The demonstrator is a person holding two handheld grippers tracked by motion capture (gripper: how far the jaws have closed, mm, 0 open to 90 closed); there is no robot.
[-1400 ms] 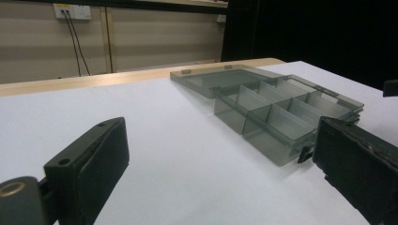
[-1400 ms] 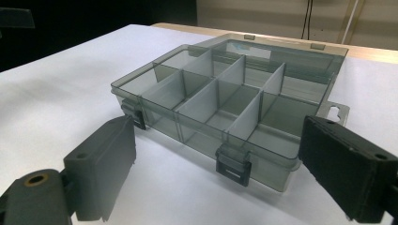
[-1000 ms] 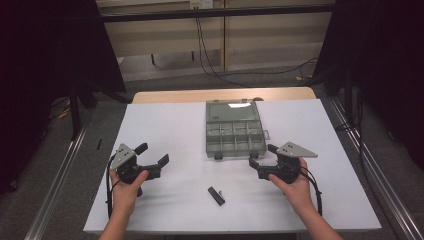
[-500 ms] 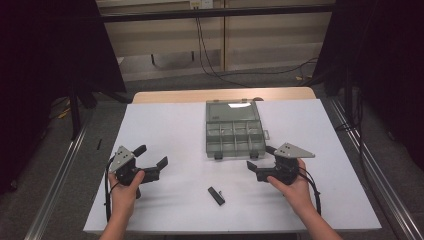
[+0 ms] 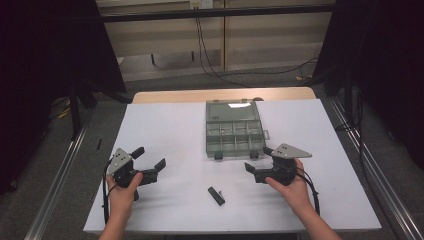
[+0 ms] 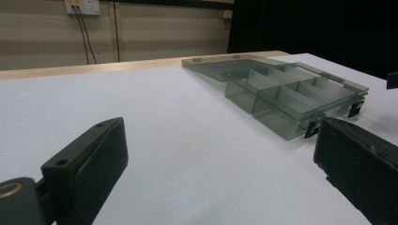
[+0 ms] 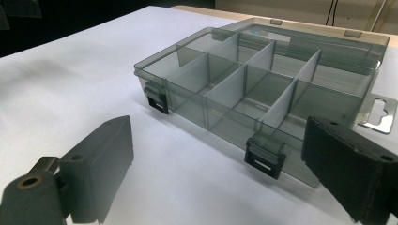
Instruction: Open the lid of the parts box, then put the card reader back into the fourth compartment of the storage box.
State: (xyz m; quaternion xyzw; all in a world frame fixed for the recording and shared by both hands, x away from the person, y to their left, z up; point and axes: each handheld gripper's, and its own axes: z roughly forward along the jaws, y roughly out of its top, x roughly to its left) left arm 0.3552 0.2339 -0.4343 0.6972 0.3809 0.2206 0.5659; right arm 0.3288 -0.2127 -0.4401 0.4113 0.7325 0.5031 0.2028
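A smoky-clear compartment box (image 5: 234, 131) lies in the middle of the white table (image 5: 175, 130). Its lid looks folded flat behind it, and its several compartments look empty. My left gripper (image 5: 149, 157) rests open at the near left of the table, well apart from the box. In the left gripper view its jaws (image 6: 220, 159) stand wide with the box (image 6: 291, 89) ahead to the right. My right gripper (image 5: 257, 159) is open just in front of the box's near right corner. The right gripper view (image 7: 216, 164) looks at the box (image 7: 263, 75) and a black latch (image 7: 265, 157).
A small black oblong piece (image 5: 216, 195) lies on the table between the two hands, near the front edge. A metal hang tab (image 7: 378, 112) sticks out of the box's right side. Cables and a wall lie beyond the table's far wooden edge (image 5: 225, 95).
Both hands have shifted only slightly. The right gripper has edged a little left and nearer the front. Both stay open.
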